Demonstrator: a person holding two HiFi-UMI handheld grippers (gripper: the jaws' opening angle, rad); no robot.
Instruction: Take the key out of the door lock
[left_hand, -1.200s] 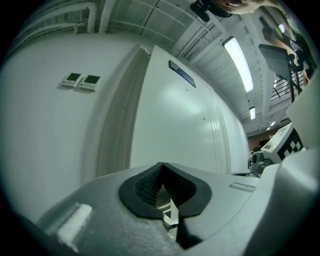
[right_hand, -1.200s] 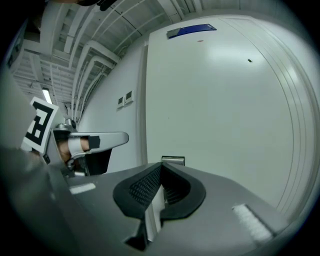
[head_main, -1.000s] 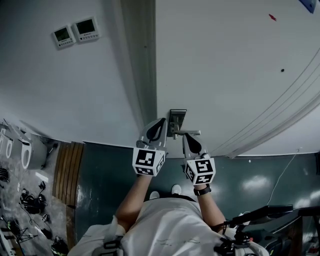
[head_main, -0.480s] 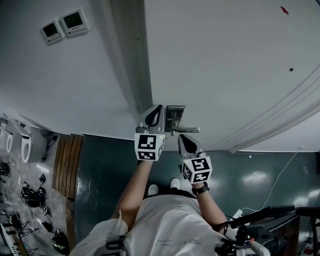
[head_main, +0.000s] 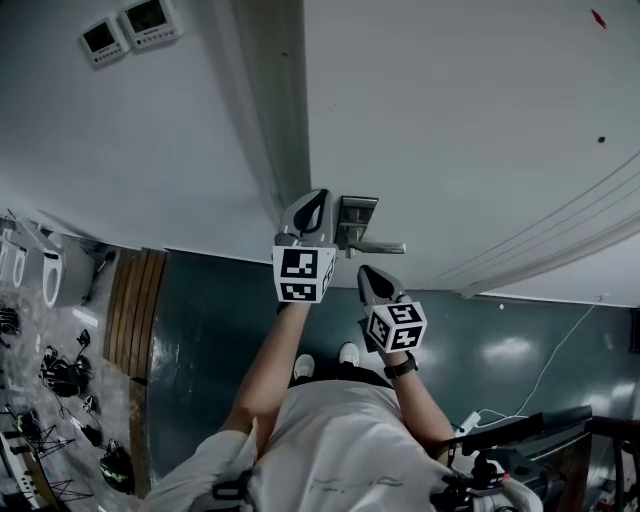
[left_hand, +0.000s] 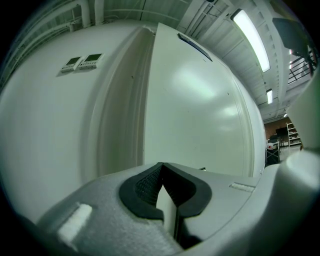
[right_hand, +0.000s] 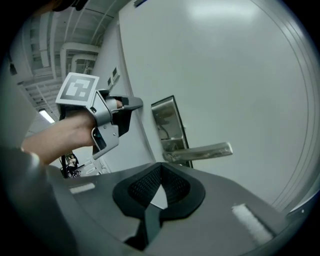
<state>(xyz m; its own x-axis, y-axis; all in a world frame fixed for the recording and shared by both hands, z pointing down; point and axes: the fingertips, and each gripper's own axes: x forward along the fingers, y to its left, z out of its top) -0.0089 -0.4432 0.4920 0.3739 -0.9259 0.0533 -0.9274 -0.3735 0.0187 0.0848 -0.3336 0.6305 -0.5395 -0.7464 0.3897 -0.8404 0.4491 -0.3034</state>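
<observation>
A metal lock plate (head_main: 357, 218) with a lever handle (head_main: 385, 247) sits on the pale door (head_main: 470, 120). I cannot make out a key in any view. My left gripper (head_main: 318, 197) is shut and empty. It points level at the door's edge, just left of the plate, and in its own view the jaws (left_hand: 161, 165) face only bare door and frame. My right gripper (head_main: 366, 271) hangs below the handle, shut on nothing. Past its shut tips (right_hand: 161, 165) I see the plate (right_hand: 169, 125), the handle (right_hand: 202, 150) and the left gripper (right_hand: 114, 116).
The door frame (head_main: 270, 120) runs up left of the lock. Two wall controllers (head_main: 125, 27) hang on the wall at far left. Below are a dark green floor (head_main: 210, 330), a wooden pallet (head_main: 128, 330), cables and gear at left, and a stand at lower right (head_main: 520, 430).
My right gripper has dropped from beside the lever handle to well below it. The left gripper has shifted closer to the door edge beside the plate. Both stay shut.
</observation>
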